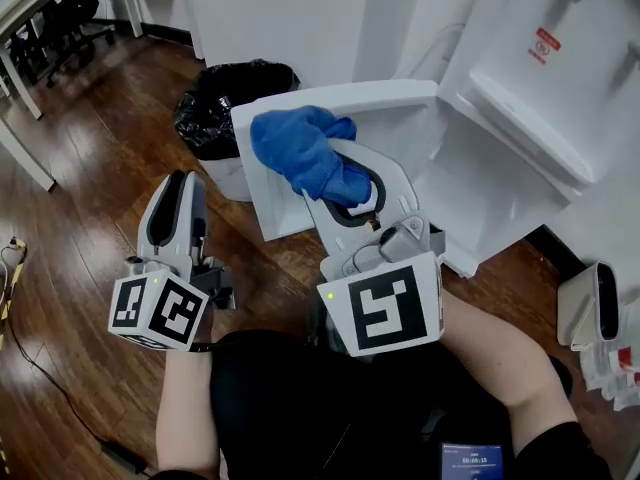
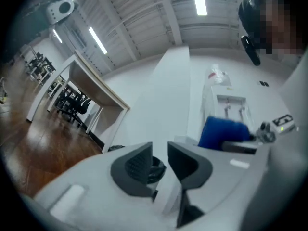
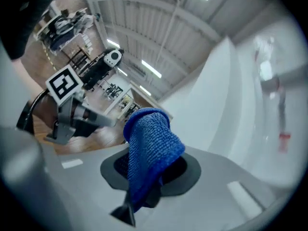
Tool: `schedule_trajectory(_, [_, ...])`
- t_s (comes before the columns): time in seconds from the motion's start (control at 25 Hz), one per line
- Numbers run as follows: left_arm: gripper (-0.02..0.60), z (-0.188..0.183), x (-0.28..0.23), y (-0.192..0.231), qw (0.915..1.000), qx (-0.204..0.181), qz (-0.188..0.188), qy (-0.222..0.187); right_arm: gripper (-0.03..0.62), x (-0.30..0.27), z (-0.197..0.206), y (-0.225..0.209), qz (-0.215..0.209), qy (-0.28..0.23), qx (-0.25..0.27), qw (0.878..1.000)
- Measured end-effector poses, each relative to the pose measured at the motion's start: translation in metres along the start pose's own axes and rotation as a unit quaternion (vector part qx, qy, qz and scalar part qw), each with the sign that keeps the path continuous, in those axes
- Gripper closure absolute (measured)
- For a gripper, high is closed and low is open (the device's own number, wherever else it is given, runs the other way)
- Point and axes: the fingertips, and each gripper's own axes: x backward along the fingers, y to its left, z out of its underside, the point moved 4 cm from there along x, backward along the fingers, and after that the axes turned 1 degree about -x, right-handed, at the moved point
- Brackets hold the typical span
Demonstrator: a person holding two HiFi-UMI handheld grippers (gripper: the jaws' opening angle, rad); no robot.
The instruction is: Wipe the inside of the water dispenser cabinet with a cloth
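In front of the white water dispenser (image 1: 530, 108), right gripper (image 1: 352, 186) clenching a blue cloth (image 1: 300, 148), cloth showing against a white panel (image 1: 400, 118), left gripper (image 1: 180, 183) hovering alongside, jaws standing slightly parted and gripping nothing, black-lined bin (image 1: 220, 118) sitting beyond.

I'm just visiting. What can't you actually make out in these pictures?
Cabinet inside: head view, the steep angle and the right gripper with its blue cloth hide most of it.
Dispenser's red label: head view, too small to read.
Bin: head view, partly behind the white panel.
Dispenser taps: right gripper view, blurred.
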Motion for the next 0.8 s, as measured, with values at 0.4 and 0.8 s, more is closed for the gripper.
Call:
schedule_trajectory(0.4, [0.517,0.002,0.0,0.002,0.9998,0.018,-0.004,0.003,0.505,-0.059,0.079,0.113,-0.124,0.131,0.198,0.963])
schedule_trajectory(0.8, [0.523,0.01,-0.007,0.0,0.9988,0.042,0.023,0.011,0.505,-0.078,0.218,0.194,-0.287,0.339,0.117,0.889])
